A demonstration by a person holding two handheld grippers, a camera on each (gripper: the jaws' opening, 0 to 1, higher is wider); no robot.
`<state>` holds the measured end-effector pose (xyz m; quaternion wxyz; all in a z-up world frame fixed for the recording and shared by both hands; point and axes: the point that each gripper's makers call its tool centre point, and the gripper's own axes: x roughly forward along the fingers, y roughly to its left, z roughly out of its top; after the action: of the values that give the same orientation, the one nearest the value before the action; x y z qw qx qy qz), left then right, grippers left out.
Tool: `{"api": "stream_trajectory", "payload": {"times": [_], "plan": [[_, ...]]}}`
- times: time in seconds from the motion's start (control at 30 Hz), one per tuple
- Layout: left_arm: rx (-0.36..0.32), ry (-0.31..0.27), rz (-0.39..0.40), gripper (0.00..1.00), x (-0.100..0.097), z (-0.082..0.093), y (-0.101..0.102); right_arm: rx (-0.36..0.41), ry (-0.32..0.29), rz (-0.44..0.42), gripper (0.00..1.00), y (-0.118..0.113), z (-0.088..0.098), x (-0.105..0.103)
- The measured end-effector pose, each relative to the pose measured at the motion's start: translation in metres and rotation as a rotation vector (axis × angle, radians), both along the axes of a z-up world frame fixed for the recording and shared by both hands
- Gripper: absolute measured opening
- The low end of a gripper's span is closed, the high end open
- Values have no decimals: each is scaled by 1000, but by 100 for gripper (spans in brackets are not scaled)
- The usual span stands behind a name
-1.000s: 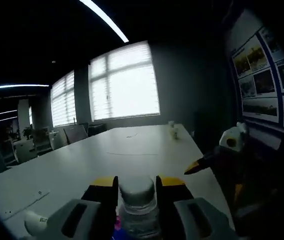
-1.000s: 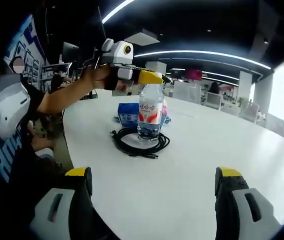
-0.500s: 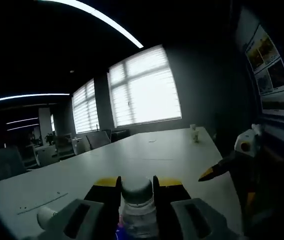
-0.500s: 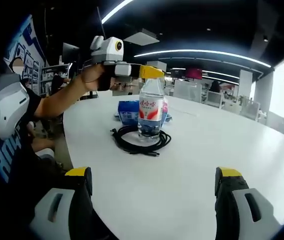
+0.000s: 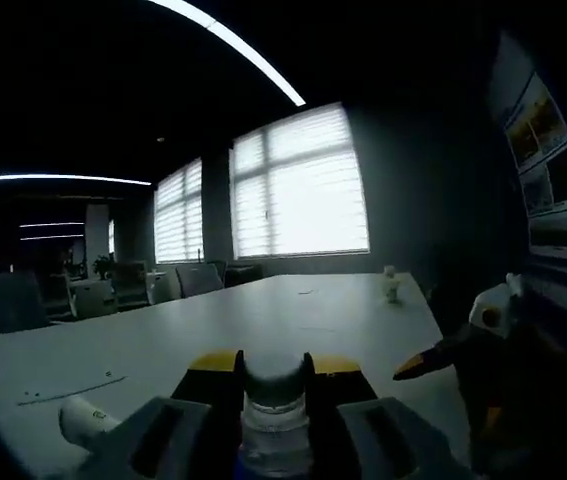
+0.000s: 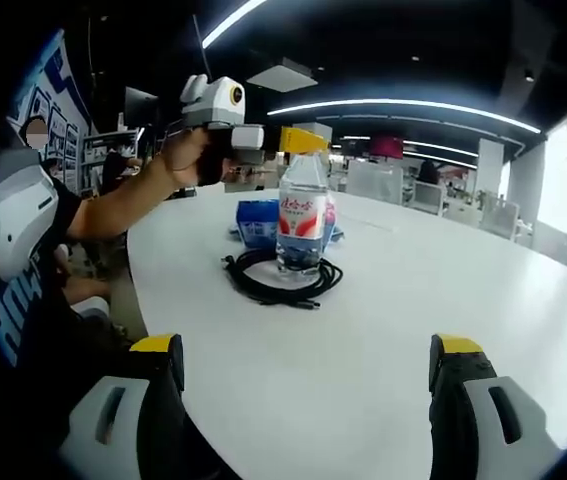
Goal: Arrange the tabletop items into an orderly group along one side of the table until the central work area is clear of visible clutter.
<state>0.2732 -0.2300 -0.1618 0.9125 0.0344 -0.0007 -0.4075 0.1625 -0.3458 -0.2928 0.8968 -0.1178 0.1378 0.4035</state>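
Water bottle (image 6: pixel 302 222) stands upright on the white desk (image 6: pixel 383 330), inside the ring of a coiled black cable (image 6: pixel 281 279) that lies around its base. Just behind the bottle, a blue box (image 6: pixel 257 224), touching or nearly touching it; cannot tell which. In the right gripper view the left tool (image 6: pixel 301 141) comes in from the left, held in a person's hand (image 6: pixel 191 156), yellow jaw tips at the bottle's cap. In the left gripper view the left tool (image 5: pixel 274 368) is pinching the bottle's neck (image 5: pixel 274 415) just under the pale cap, jaws pressed against it on both sides. Right tool (image 6: pixel 306 368): jaws spread wide, nothing between them, well short of the bottle over bare desk; it also shows at the right edge of the left gripper view (image 5: pixel 425 364). Other items: a white cylindrical object lying on its side at lower left (image 5: pixel 85 420), a small white container far down the desk (image 5: pixel 391 287), a thin line or cable on the desktop (image 5: pixel 68 388), wall posters (image 5: pixel 548 150), blinds over bright windows (image 5: pixel 308 185). Against 1.0 s ago: the left gripper view has rolled and the room sits differently in it; the bottle stands on the same spot within the cable ring, grip unchanged. Bottle label red and white with characters, too small to read.
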Motion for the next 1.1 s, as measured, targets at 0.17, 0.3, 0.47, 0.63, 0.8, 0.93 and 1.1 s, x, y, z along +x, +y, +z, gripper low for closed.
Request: {"api": "stream_trajectory", "payload": {"times": [0.17,0.3,0.47,0.63,0.8,0.93,1.1], "plan": [[1,14,-27,19,0,0,-1,2,0,-4,100,-1,0,1],[1,20,-50,19,-1,0,-3,2,2,-3,100,0,0,1],[5,28,-77,19,-3,0,-3,2,0,-2,100,1,1,2],[-32,44,-111,19,-4,10,-1,2,-1,-6,100,1,2,3],[-77,49,-156,19,-8,33,8,-5,2,-8,100,0,2,3],[-97,42,-183,19,-10,54,21,-5,-3,-8,100,1,4,4],[-89,31,-195,19,-14,69,41,-10,-4,-3,100,5,6,5]]}}
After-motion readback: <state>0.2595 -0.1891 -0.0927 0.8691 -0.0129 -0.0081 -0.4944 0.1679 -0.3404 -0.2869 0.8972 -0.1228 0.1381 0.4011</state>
